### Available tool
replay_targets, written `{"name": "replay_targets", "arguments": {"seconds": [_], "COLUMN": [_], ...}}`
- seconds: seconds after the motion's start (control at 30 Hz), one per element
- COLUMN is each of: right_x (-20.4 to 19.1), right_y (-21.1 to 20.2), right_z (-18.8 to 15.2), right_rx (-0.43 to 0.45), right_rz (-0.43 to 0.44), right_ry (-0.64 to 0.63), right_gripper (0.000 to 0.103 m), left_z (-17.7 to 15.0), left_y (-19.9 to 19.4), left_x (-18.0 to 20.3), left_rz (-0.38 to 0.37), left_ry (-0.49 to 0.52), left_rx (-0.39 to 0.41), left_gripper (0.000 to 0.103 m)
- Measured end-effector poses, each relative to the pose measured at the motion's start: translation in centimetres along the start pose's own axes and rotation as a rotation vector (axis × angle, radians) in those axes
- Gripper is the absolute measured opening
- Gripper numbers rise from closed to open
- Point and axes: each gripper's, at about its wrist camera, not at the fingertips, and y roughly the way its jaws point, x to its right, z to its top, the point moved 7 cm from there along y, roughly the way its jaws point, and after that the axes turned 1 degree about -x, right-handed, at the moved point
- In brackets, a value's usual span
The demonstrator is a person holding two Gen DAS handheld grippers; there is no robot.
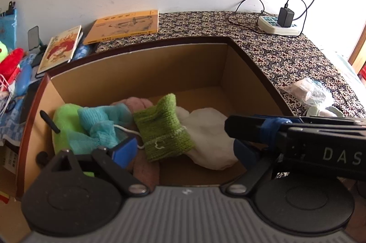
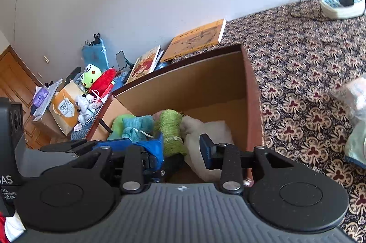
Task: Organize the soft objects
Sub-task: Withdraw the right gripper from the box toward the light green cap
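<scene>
A cardboard box (image 1: 141,64) with a dark red rim holds soft things: a green knitted sock (image 1: 162,128), a white sock (image 1: 208,137), a teal mesh sponge (image 1: 100,126), a lime green cloth (image 1: 66,121) and a pink cloth (image 1: 141,103). My left gripper (image 1: 183,151) is open and empty above the box's near part. The right gripper crosses this view from the right (image 1: 297,135). In the right wrist view my right gripper (image 2: 183,147) is open and empty over the same box (image 2: 183,87), above the green sock (image 2: 171,128) and white sock (image 2: 205,131).
A patterned cloth (image 1: 286,51) covers the table. On it are a yellow book (image 1: 123,25), a second book (image 1: 60,48), a power strip with charger (image 1: 279,23) and a plastic-wrapped bundle (image 1: 306,92). Plush toys (image 2: 96,78) and a paper bag (image 2: 65,108) crowd the left.
</scene>
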Motion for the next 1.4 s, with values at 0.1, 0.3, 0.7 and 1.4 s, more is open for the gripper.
{"name": "replay_targets", "arguments": {"seconds": [0.1,0.3,0.7,1.4], "right_x": [0.4,1.0,1.8,11.3], "right_y": [-0.4,-0.9,-1.9,-9.3], "right_z": [0.0,0.0,0.6,1.7], "right_rx": [-0.006,-0.014,-0.034,0.042], "right_rz": [0.021,0.054,0.133,0.103], "right_ry": [0.002,0.0,-0.009,0.079], "right_gripper": [0.018,0.017,0.019,0.019], "left_z": [0.0,0.0,0.2,2.4], "left_y": [0.1,0.0,-1.2,-5.0], "left_x": [0.5,1.8,2.9,12.1], "left_rz": [0.014,0.06,0.131,0.17], "left_ry": [-0.002,0.014,-0.005,0.182], "left_rx": [-0.005,-0.004,0.019,0.179], "left_gripper": [0.09,0.091,0.092,0.092]}}
